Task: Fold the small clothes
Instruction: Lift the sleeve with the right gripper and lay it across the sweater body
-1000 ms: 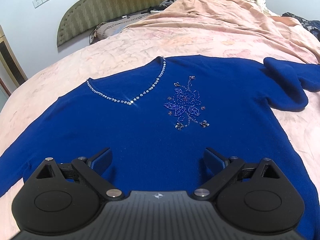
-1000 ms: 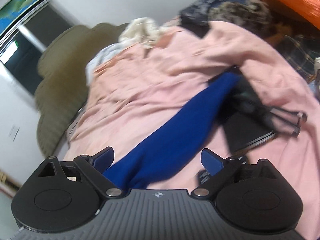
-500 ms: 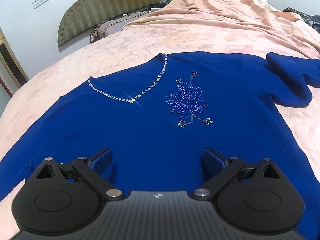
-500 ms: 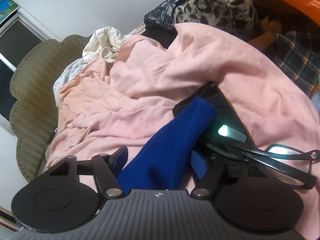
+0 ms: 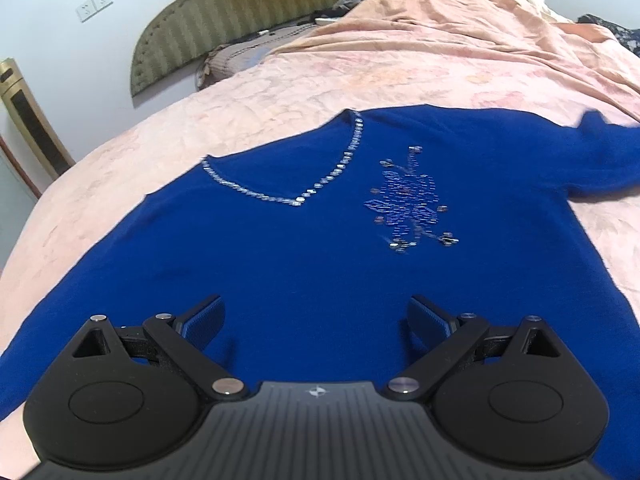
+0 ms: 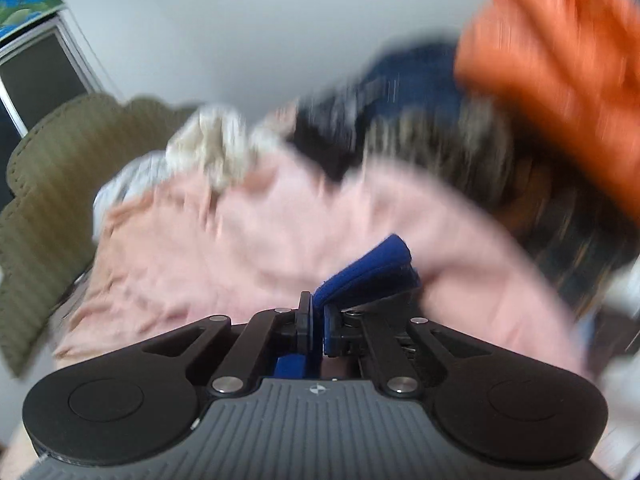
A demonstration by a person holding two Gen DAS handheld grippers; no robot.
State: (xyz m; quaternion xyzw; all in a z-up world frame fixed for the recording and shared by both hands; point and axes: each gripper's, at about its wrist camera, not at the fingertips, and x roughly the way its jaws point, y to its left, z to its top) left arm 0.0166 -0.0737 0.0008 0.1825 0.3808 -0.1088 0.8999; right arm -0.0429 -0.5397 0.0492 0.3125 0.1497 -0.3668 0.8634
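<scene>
1. The blue sweater (image 5: 304, 272) lies front up and spread flat on the bed (image 5: 120, 176), its rhinestone neckline (image 5: 304, 196) toward the headboard (image 5: 224, 12).
2. The step in hand looks like the first fold: bringing a sleeve in over the body. The right tool (image 6: 316, 326) is clamped narrow on the sleeve cuff (image 6: 372, 268), lifted clear of the pink bedspread.
3. The left tool (image 5: 316, 320) hovers wide apart over the lower body of the sweater, gripping nothing.
4. Next, the right tool should carry the cuff across the chest and lay it flat, while the left presses or pins the body so it does not drag.
5. Beyond the sleeve sits a heap of other clothes (image 6: 440, 128), probably including an orange item; the right view is too blurred to say more. They could snag the sleeve if it swings wide.
</scene>
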